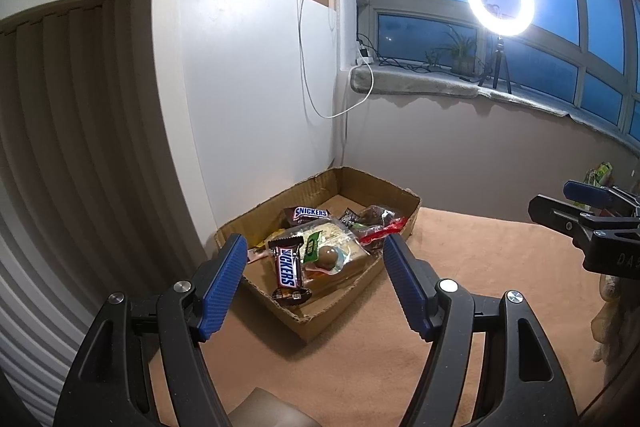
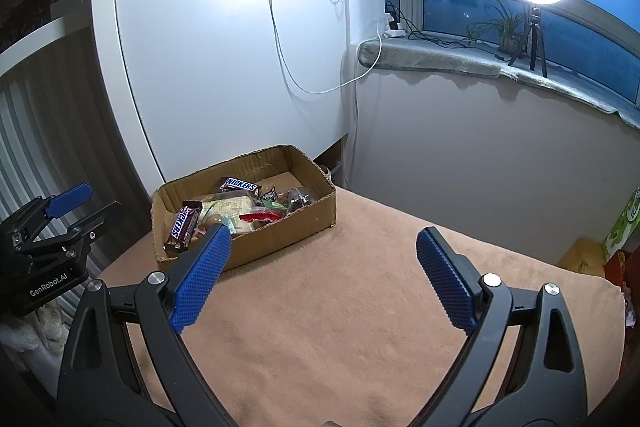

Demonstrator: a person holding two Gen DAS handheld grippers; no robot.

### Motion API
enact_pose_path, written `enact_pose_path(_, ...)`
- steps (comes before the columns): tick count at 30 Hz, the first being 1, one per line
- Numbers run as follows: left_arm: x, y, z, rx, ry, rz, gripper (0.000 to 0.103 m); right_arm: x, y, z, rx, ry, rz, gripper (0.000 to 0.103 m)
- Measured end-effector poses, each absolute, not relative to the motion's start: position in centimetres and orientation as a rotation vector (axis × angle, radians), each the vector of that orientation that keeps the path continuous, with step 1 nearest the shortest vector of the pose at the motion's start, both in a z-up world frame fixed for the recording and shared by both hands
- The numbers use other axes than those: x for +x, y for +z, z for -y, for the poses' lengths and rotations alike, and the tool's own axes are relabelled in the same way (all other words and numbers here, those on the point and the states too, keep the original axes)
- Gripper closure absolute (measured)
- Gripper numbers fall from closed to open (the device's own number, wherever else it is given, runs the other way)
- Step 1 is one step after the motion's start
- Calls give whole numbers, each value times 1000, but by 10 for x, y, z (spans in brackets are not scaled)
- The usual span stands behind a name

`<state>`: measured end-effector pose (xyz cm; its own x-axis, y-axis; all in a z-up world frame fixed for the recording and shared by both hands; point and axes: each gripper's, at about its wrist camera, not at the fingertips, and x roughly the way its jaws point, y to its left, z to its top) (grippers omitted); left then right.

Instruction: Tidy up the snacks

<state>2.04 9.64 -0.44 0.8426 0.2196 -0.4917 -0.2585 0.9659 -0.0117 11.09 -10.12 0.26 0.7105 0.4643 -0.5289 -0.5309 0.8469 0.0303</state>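
The box (image 1: 320, 303) of snacks sits at the far left corner of the tan counter (image 1: 460, 307), against the white cabinet. The left claw (image 1: 312, 259) hangs just before the box's near corner, spread wide and empty. Between its pads lies the near Snickers (image 1: 287, 267), long axis running away from the claw, leaning on the box's near wall. The right claw (image 2: 324, 247), also spread and empty, is right of the box over bare counter. The left claw is nearer, I judge.
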Motion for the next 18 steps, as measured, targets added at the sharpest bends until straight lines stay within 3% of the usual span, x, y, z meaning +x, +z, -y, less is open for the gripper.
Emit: enact_pose_path(18,17,-3,-93,-73,249,-504,33,105,4,103,-119,551,-547,7)
